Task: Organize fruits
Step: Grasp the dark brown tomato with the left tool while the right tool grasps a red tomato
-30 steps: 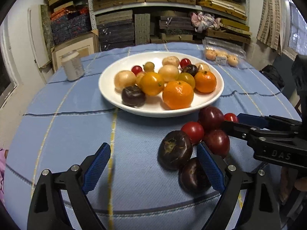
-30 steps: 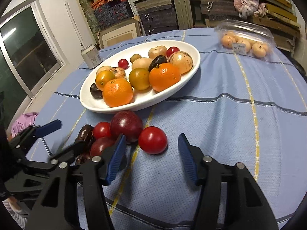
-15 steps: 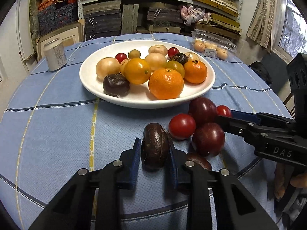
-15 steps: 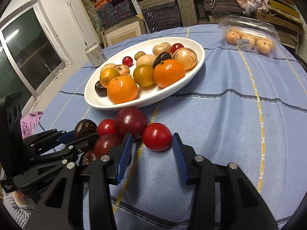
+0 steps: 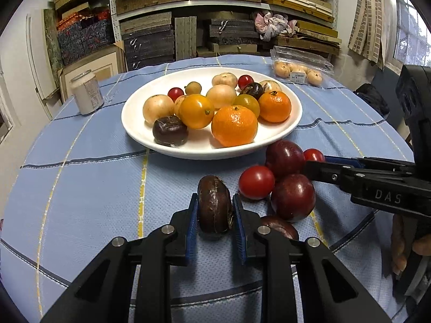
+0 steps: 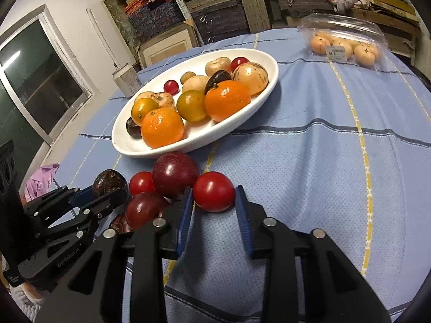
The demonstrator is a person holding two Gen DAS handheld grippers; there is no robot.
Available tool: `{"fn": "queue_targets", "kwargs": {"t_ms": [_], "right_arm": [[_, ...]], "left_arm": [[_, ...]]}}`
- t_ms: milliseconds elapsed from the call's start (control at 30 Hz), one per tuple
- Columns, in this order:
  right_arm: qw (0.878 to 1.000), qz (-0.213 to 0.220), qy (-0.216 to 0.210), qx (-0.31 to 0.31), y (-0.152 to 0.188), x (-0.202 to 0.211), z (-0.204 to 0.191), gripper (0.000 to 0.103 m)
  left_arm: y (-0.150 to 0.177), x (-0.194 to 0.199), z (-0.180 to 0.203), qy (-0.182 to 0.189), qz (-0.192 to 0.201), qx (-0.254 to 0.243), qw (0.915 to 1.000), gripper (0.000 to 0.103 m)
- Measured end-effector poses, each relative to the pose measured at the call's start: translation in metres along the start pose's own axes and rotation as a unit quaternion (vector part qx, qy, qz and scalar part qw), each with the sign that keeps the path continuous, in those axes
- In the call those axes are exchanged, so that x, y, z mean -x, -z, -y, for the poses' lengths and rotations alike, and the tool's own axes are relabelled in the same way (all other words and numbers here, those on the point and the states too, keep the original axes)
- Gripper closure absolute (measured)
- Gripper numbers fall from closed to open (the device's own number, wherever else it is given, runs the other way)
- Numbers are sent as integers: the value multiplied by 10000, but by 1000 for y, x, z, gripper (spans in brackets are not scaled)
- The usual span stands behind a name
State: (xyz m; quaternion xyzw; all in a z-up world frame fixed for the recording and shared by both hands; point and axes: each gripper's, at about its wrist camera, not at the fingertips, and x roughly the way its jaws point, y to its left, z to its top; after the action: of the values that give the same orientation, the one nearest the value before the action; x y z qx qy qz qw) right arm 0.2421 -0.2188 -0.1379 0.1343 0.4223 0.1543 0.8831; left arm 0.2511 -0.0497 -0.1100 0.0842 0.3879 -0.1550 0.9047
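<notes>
My left gripper [image 5: 215,199] is closing its blue pads on a dark brown fruit [image 5: 214,204] that stands on edge on the blue tablecloth. Both pads press on it. My right gripper [image 6: 214,192] is closing on a red tomato [image 6: 214,191], with a pad against each side. Between the two grippers lie two dark red plums [image 5: 292,200] [image 5: 284,157], another red tomato [image 5: 256,181] and a second brown fruit [image 5: 278,228]. Just behind them is a white plate [image 5: 204,153] holding oranges, yellow and pale fruits, small tomatoes and dark fruits.
A white can [image 5: 86,92] stands at the table's far left. At the far right lies a clear plastic box [image 5: 299,67] of pale fruits. Shelves of stacked boxes fill the wall behind. The round table's edge curves close below both grippers.
The left jaws went from wide open to clamped on the dark brown fruit, which turned up on edge. The right jaws narrowed until they met the red tomato.
</notes>
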Motion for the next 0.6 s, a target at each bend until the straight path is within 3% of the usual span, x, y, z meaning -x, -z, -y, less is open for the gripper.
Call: {"fn": "queue_targets", "kwargs": {"t_ms": [367, 600], "right_arm": [[9997, 45, 39, 239, 5, 12, -8, 73], [9984, 559, -57, 74, 6, 52, -6, 73]], "left_arm": [[1, 16, 3, -125, 234, -40, 9996, 78], [-9, 35, 6, -170, 535, -48, 9984, 78]]}}
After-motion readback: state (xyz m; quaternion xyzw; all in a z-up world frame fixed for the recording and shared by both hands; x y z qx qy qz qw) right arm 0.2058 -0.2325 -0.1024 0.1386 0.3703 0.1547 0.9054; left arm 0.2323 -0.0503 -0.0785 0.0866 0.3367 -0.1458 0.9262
